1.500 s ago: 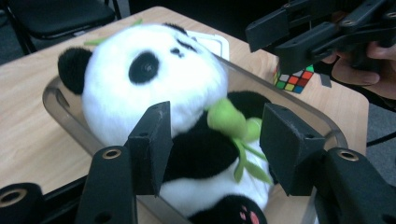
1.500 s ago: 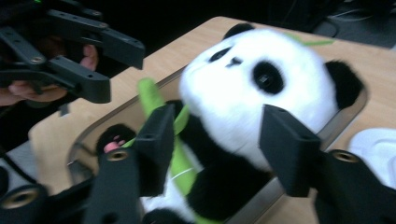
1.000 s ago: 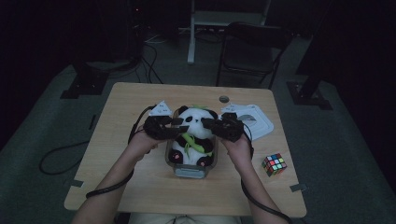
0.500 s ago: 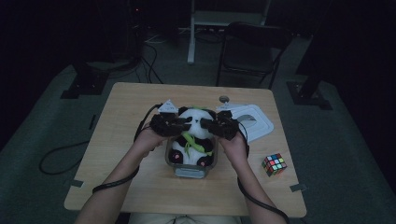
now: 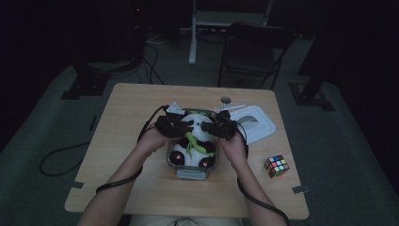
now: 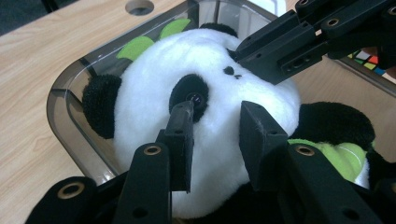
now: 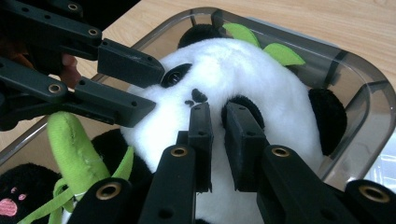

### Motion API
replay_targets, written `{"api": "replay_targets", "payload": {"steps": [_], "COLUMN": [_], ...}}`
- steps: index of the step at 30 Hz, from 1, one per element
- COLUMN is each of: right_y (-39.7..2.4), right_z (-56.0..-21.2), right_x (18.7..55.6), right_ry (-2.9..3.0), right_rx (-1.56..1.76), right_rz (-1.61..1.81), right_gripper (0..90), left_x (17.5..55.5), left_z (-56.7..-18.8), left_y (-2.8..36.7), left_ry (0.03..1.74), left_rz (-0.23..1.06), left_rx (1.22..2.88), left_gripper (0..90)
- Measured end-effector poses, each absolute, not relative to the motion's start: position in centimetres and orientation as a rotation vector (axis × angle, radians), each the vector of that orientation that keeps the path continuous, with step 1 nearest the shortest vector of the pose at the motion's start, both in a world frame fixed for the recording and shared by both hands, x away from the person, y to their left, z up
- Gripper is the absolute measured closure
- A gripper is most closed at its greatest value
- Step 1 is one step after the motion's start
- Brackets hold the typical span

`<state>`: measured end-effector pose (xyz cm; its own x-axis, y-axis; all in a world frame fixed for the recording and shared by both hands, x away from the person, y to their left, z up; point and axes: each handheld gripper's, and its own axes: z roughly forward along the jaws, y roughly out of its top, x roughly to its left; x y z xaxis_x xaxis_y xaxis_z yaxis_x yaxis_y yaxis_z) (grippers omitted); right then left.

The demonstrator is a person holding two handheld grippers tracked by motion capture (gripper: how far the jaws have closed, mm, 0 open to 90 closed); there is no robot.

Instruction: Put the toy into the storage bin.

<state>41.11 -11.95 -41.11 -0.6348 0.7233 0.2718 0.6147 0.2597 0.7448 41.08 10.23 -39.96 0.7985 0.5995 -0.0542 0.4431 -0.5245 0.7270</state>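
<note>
No legible txt, labels, brands or nos. anywhere.

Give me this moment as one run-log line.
left claw: on panda plush head, closing | right claw: on head | plush: in clear container | Rubik's cube: untouched

Both tongs crowd the panda plush (image 5: 194, 141) head; the clear tub (image 5: 193, 173) wall rings it, blocking low side entry. White tray (image 5: 256, 123) stands just right of the right tongs (image 5: 207, 128). Left of the left tongs (image 5: 186, 127), bare bench (image 5: 127, 141) gives free passage.
</note>
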Motion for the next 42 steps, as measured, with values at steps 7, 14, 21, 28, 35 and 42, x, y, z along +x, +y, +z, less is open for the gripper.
{"api": "replay_targets", "payload": {"steps": [7, 14, 21, 28, 35, 42], "right_y": [-11.4, -11.9, -13.1, -13.8, -15.1, -15.8], "right_z": [-41.2, -41.1, -40.7, -40.2, -40.1, -40.2], "right_x": [41.5, 41.5, 41.4, 40.7, 40.0, 39.2], "right_ry": [2.414, 2.411, 2.408, 2.379, 2.333, 2.320], "right_rx": [1.302, 1.314, 1.328, 1.312, 1.328, 1.301], "right_rz": [1.244, 1.287, 1.367, 1.409, 1.456, 1.460], "right_gripper": [81.0, 74.5, 54.5, 39.8, 29.6, 16.6], "left_x": [41.4, 41.2, 41.0, 40.4, 39.7, 39.2], "left_z": [-39.8, -39.8, -39.8, -39.4, -38.9, -38.9], "left_y": [9.6, 10.1, 11.1, 12.3, 13.3, 14.2], "left_ry": [0.780, 0.785, 0.794, 0.790, 0.770, 0.749], "left_rz": [0.275, 0.258, 0.252, 0.232, 0.227, 0.195], "left_rx": [2.278, 2.242, 2.204, 2.162, 2.141, 2.106], "left_gripper": [69.2, 66.1, 52.3, 45.4, 40.8, 30.8]}}
